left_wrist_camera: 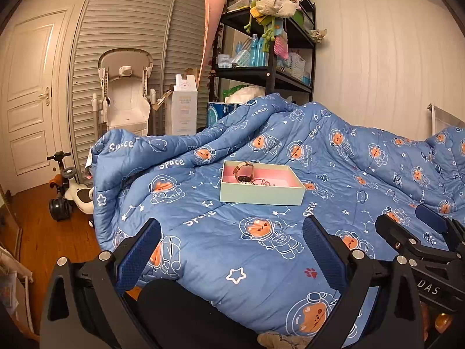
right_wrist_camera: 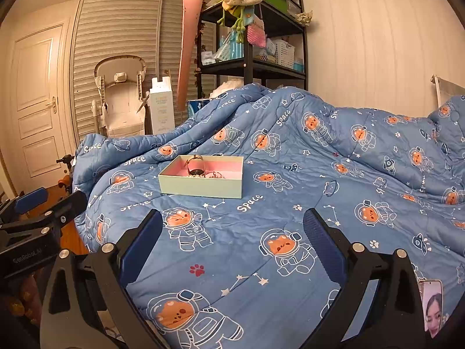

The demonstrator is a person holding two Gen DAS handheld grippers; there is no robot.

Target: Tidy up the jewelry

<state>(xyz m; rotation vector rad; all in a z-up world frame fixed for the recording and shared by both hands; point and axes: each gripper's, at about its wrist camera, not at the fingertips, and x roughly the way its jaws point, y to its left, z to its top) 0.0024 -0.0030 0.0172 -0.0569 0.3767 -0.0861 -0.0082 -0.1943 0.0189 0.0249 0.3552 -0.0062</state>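
Blue quilted fabric printed with little astronaut bears and the word "Space" covers the whole bed, and on this quilt (left_wrist_camera: 261, 261) sits the one thing that matters here: a shallow box (left_wrist_camera: 261, 195), pale mint outside and pink inside, resting flat near the middle of the bed. Inside it a wristwatch (left_wrist_camera: 244, 171) stands on edge toward the left end, its strap looped up above the rim, and a small tangle of chain jewellery (left_wrist_camera: 266, 182) lies just beside it on the pink floor of the box; I cannot make out the separate pieces.

Both tools hover low over the near edge of the bed, well short of the box. The left gripper (left_wrist_camera: 232, 234) has its blue-padded fingers (left_wrist_camera: 139, 257) spread wide with nothing between them. The right gripper (right_wrist_camera: 232, 224) is spread just as wide and is equally bare; it shows at the right edge of the left camera's view, so the two sit side by side.

A phone (right_wrist_camera: 433, 308) with a lit screen lies on the quilt by the right tool. Beyond the bed stand a black shelf unit (left_wrist_camera: 270, 72) hung with crocheted bags, a folded white high chair (left_wrist_camera: 125, 99), a louvred wardrobe (left_wrist_camera: 130, 29) and a panelled door (left_wrist_camera: 29, 93).
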